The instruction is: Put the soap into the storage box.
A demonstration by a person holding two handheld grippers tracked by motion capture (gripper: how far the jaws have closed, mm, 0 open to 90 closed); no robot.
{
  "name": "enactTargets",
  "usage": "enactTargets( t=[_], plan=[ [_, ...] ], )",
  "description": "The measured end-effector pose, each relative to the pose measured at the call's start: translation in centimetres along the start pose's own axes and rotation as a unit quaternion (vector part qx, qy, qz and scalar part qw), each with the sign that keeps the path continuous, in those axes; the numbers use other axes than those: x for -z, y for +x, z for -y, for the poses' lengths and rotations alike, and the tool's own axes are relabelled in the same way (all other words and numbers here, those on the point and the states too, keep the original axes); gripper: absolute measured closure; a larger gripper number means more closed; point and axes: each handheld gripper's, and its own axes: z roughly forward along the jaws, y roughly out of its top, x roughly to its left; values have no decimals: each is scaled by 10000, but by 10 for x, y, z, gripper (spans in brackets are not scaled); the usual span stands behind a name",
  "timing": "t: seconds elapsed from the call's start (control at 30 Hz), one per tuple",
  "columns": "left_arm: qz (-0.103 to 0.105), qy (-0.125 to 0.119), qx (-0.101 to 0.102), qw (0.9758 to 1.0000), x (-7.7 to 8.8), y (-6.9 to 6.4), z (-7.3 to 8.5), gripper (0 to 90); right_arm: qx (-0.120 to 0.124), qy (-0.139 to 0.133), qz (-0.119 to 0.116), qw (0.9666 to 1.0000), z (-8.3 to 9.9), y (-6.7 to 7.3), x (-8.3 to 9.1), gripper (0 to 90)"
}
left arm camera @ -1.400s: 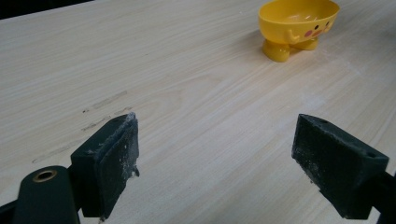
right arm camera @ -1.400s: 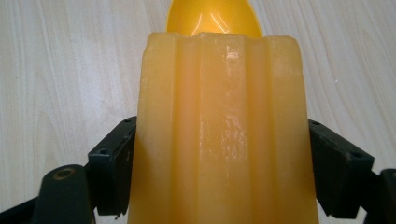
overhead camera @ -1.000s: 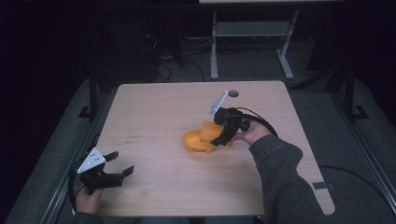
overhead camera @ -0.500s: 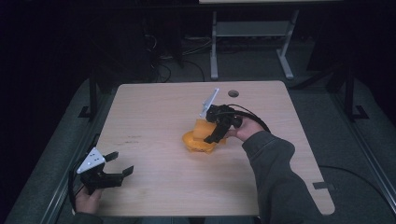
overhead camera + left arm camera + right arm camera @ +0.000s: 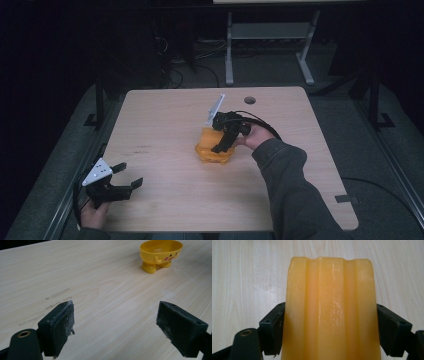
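Orange ribbed block [image 5: 329,312] cut off at right gripper view's bottom edge.

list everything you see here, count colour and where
bowl: 1, yellow, little feet and a face, standing near the table's middle
ridged block: 1, translucent orange-yellow, between the right claw's jaws, above the bowl in the high view
table: 1, light wood, round hole near the far edge
metal frame: 1, grey, on the floor beyond the table
cables: several, dark, on the floor behind the table
left claw: 1, black, open, near the table's front left corner
right claw: 1, black, closed on the ridged block
sleeve: 1, grey, right forearm
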Motion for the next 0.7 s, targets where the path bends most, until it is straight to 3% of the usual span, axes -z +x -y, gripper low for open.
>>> enactTargets(
  t=[0.4, 0.7],
  plan=[
    [-10, 11, 21, 10000, 1, 0, 0, 143, -146, 5, -121, 9998, 3, -5, -20, 207],
    [-11, 7, 37, 10000, 0, 0, 0, 143, -73, 18, -150, 9999, 3, -5, -30, 207]
  ],
)
